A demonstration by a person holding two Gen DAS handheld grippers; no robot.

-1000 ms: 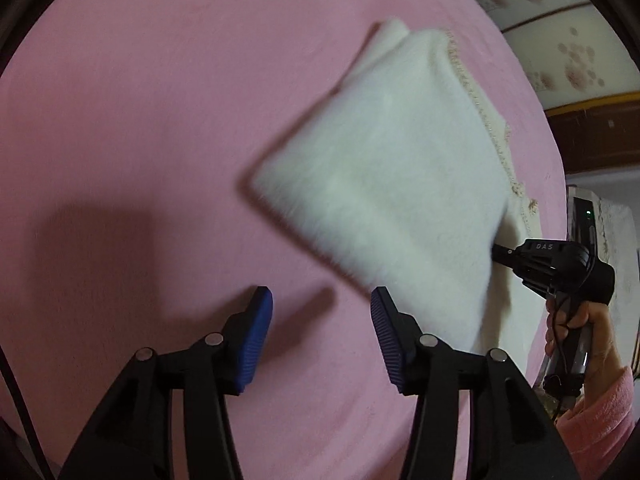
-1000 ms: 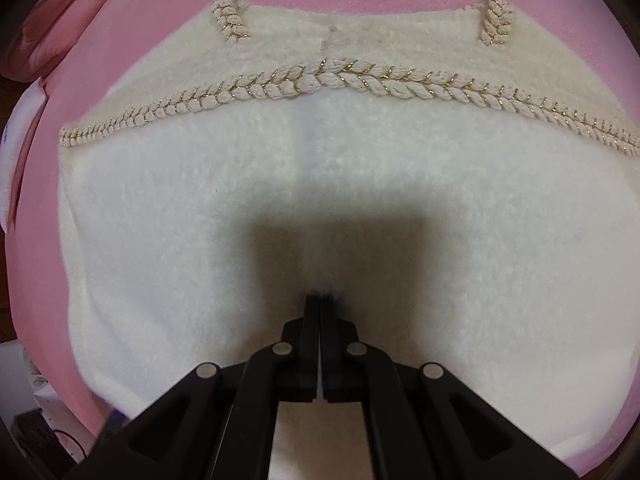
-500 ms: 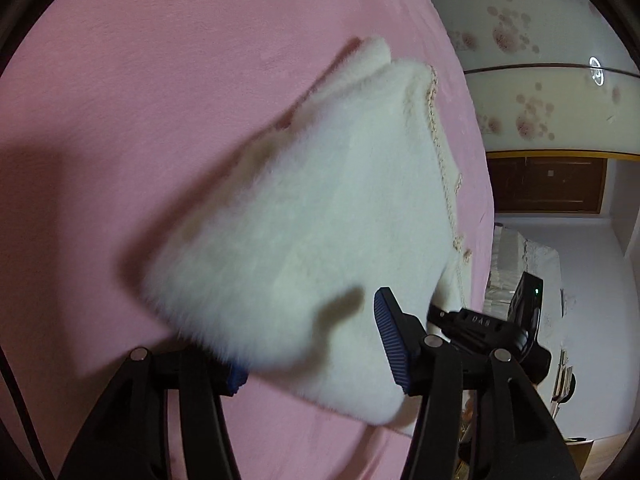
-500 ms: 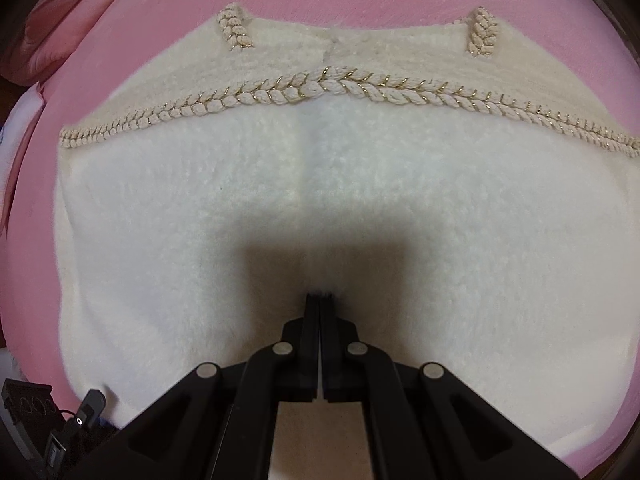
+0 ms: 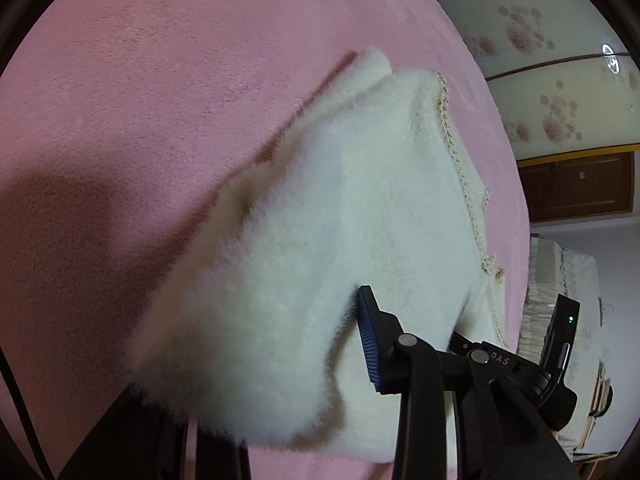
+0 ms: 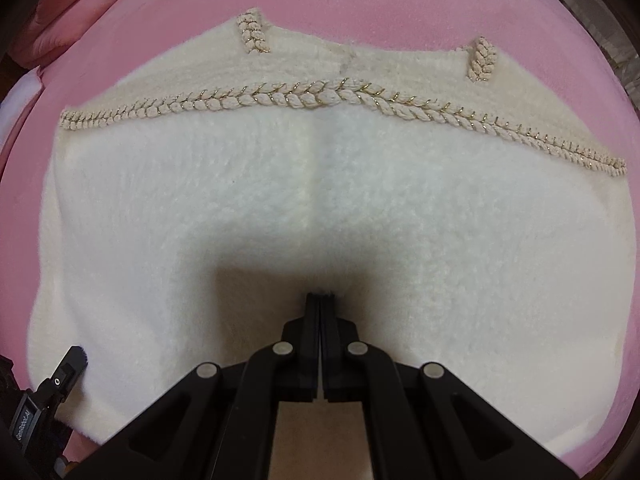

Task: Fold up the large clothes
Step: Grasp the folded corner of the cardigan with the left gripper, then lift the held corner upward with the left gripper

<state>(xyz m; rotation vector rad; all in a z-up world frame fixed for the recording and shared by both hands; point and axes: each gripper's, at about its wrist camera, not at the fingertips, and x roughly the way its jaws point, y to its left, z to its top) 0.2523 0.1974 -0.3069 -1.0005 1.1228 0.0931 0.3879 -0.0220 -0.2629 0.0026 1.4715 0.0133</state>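
Here is the white fluffy garment [image 5: 340, 220], folded into a thick block and lying on the pink blanket [image 5: 140, 100]. In the left wrist view it runs from the upper middle of the frame down to the bottom centre, its braided trim [image 5: 460, 160] along the right-hand edge.

The left gripper [image 5: 280, 364] has the near corner of the garment between its jaws. They have just been closing in on it. The right blue pad [image 5: 370, 344] stands out in the lower right, hard against the fleece, while the left pad is buried under the pile. I cannot tell whether the pads are truly pressing or only flanking the cloth.

Over to the right wrist view: the right gripper [image 6: 320, 296] points down onto the garment [image 6: 320, 200], jaws pressed tight together at the lower centre, tips sunk into the fleece in their own shadow. Whether they pinch any cloth, I cannot tell. The rope-like braid [image 6: 340, 98] arcs across the upper half, with two short braided tabs above it. Pink blanket [image 6: 360, 0] shows round the top and both sides.

In the lower left corner of this view, the left gripper's body [image 6: 60, 380] peeks in at the garment's edge.
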